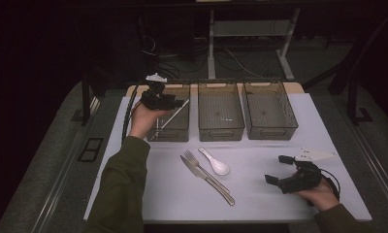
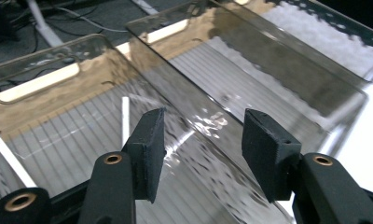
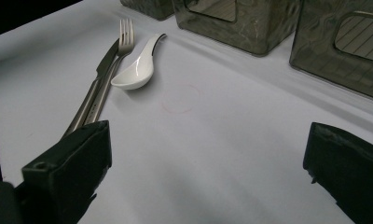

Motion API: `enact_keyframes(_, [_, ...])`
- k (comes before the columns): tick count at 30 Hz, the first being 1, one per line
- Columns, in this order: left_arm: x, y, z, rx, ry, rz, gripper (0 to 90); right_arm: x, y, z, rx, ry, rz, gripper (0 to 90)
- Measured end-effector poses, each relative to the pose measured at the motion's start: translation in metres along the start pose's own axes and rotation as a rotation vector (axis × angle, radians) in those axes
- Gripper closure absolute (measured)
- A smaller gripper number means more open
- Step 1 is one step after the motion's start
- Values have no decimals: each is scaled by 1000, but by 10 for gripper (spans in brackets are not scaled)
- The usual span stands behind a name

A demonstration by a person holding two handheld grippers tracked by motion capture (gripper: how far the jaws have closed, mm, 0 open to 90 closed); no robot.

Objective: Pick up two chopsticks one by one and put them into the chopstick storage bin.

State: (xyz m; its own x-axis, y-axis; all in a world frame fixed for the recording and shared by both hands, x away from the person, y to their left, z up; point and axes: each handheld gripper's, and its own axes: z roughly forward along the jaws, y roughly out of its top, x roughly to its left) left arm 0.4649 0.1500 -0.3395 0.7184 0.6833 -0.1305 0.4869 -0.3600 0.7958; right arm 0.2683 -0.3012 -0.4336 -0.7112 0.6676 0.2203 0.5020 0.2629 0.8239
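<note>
Holding chopsticks [image 1: 172, 116], left bin [image 1: 169, 133], neighbours bare

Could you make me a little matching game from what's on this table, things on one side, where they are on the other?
Things:
1 chopstick
2 spoon
3 left tongs
4 right tongs

Places:
A low over the mat, near right
B lying in the left bin
C over the left bin, open, nothing between them
D on the mat beside the fork

Pairs: 1-B, 2-D, 3-C, 4-A
</note>
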Motion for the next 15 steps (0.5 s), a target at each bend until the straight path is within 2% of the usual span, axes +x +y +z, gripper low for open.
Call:
enact_keyframes(5, [-21, -13, -12, -4, -37, 32, 435, 0, 0, 1, 3, 2, 3, 10])
enact_keyframes(11, [-44, -35, -22, -4, -74, 67, 396, -1, 2, 2, 9, 5, 7, 10])
enact_keyframes(15, [-57, -52, -27, -23, -92, 64, 377, -2, 2, 2, 12, 1, 7, 10])
